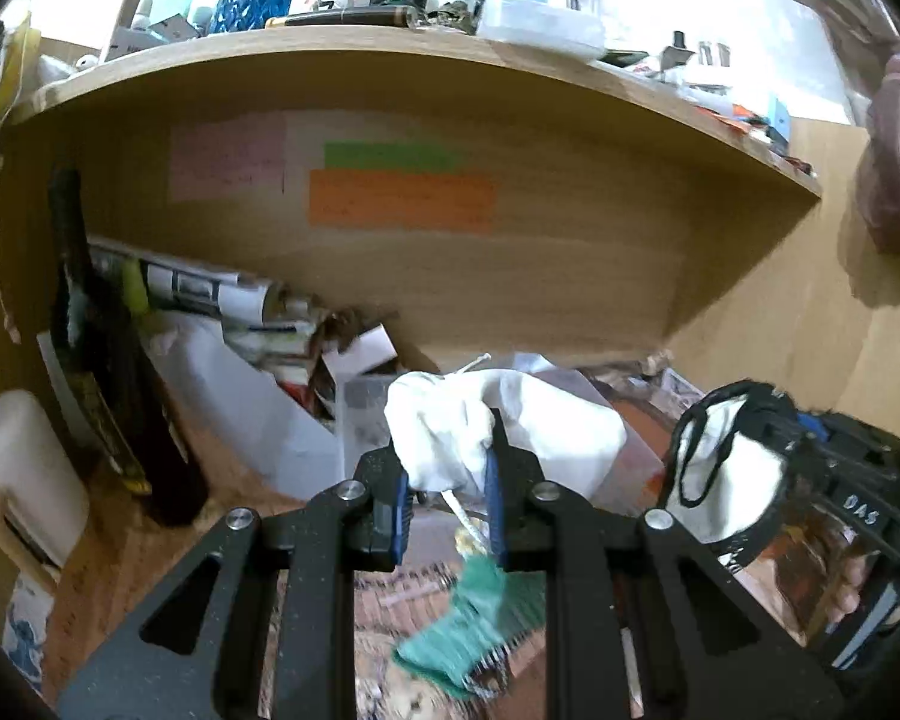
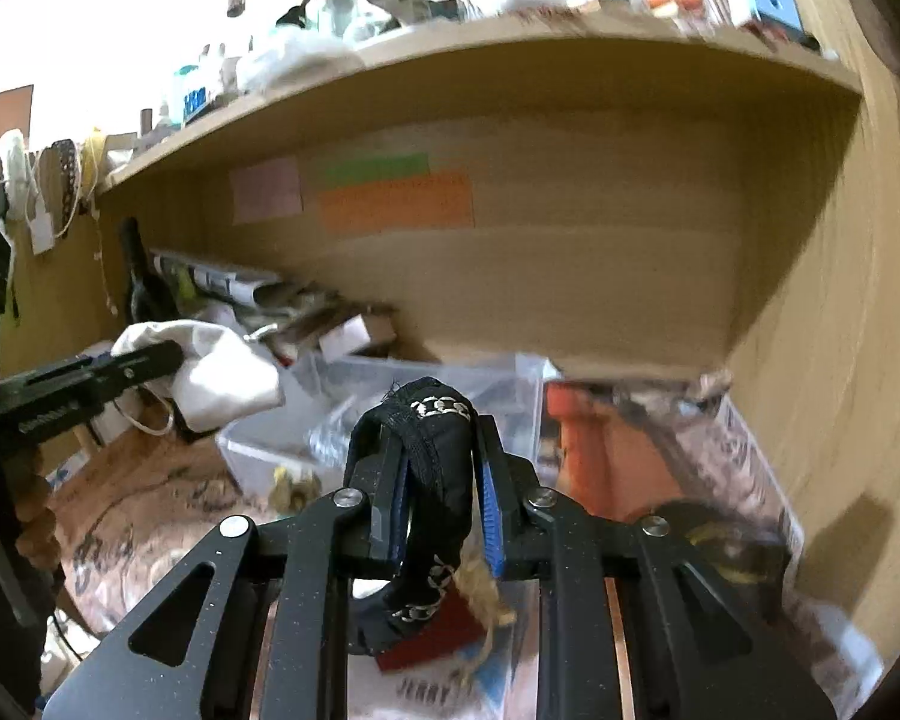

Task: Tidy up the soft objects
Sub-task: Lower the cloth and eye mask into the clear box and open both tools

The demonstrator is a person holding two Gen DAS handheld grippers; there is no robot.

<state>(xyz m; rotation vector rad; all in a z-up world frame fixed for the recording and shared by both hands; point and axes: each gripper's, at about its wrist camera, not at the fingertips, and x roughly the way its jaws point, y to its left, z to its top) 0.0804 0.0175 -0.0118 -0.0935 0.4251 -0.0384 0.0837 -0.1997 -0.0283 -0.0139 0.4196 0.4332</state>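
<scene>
My left gripper [image 1: 447,468] is shut on a white cloth pouch [image 1: 444,426] with a drawstring, held above the cluttered desk. The same pouch [image 2: 216,372] shows at the left in the right wrist view, in the left gripper's fingers [image 2: 144,360]. My right gripper [image 2: 435,468] is shut on a black fabric piece with a silver chain trim [image 2: 438,438]. In the left wrist view the right gripper [image 1: 744,450] sits at the right, with black-edged white fabric [image 1: 726,468] in it. A green cloth [image 1: 480,624] lies below the left gripper.
A wooden shelf [image 1: 390,54] loaded with bottles overhangs the desk, with sticky notes [image 1: 402,198] on its back panel. A clear plastic box [image 2: 354,408], an orange object [image 2: 594,456], a dark bottle [image 1: 96,360], a white cylinder [image 1: 24,468] and papers crowd the desk.
</scene>
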